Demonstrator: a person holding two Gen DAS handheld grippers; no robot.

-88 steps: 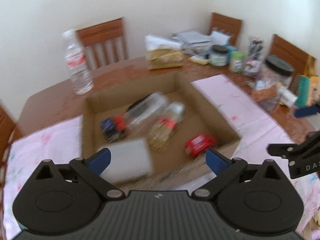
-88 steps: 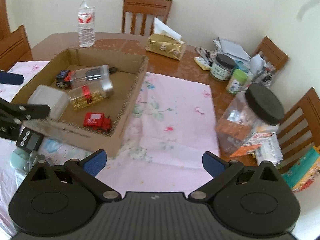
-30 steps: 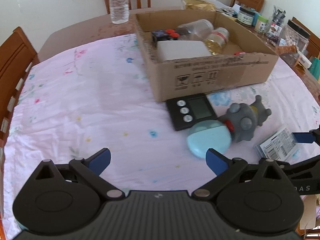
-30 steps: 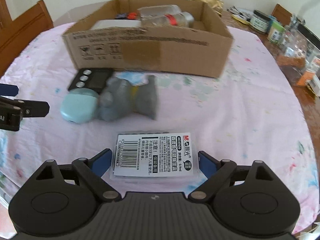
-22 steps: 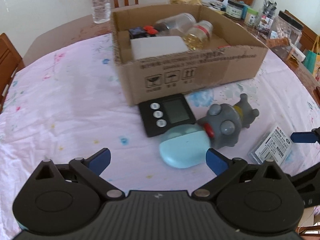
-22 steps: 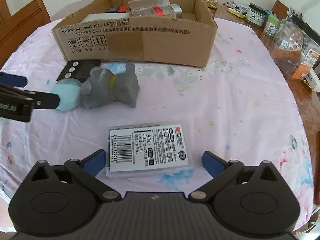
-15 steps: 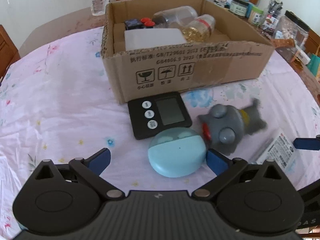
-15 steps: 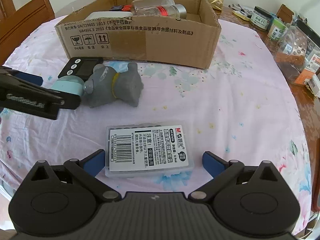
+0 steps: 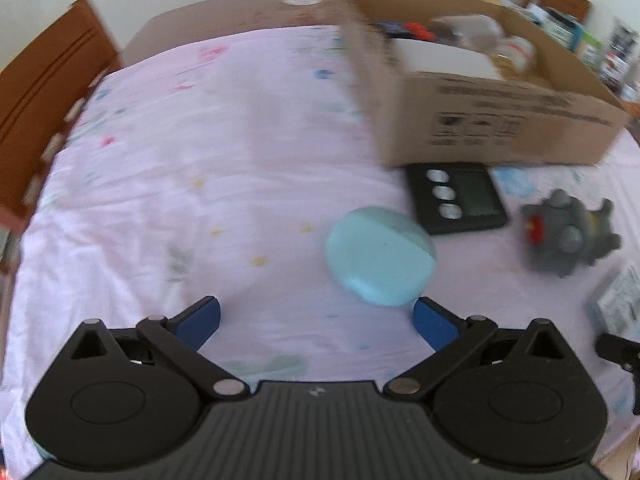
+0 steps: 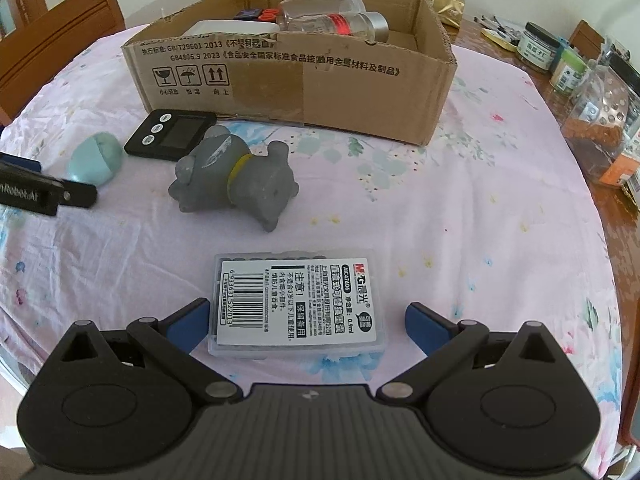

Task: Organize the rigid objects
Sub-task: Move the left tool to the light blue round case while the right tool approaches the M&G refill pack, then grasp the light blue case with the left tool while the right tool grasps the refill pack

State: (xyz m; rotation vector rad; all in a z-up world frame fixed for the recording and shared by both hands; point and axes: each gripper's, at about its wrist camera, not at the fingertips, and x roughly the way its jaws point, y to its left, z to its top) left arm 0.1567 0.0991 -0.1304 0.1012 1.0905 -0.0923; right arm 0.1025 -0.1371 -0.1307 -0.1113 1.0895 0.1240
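The clear plastic case (image 10: 298, 304) lay flat on the pink floral tablecloth (image 10: 460, 208), its long axis running across the right wrist view, with the barcode end toward the left blue pad and the printed label facing up. The right gripper (image 10: 307, 322) stood with its jaws spread as wide as they go; the case sat between the pads, the left pad just beside its short end and the right pad apart from it, so nothing was gripped. Beyond the case a grey toy animal (image 10: 236, 178) lay on its side, head toward the left, and behind it a black digital timer (image 10: 170, 134) rested just in front of the cardboard box (image 10: 304, 76). In the box lay clear bottles (image 10: 332, 16) on their sides, a white container (image 10: 232, 28) and small red and dark items, partly hidden by the front wall. The left gripper (image 9: 316, 320) was likewise wide open and empty, with the pale blue oval case (image 9: 380, 254) just ahead of its right pad, not between the two. The left wrist view was blurred, so the box print and contents were hard to read there, and the clear case was cut off at its right edge. Jars and packets crowded the bare wooden table (image 10: 616, 200) at right.
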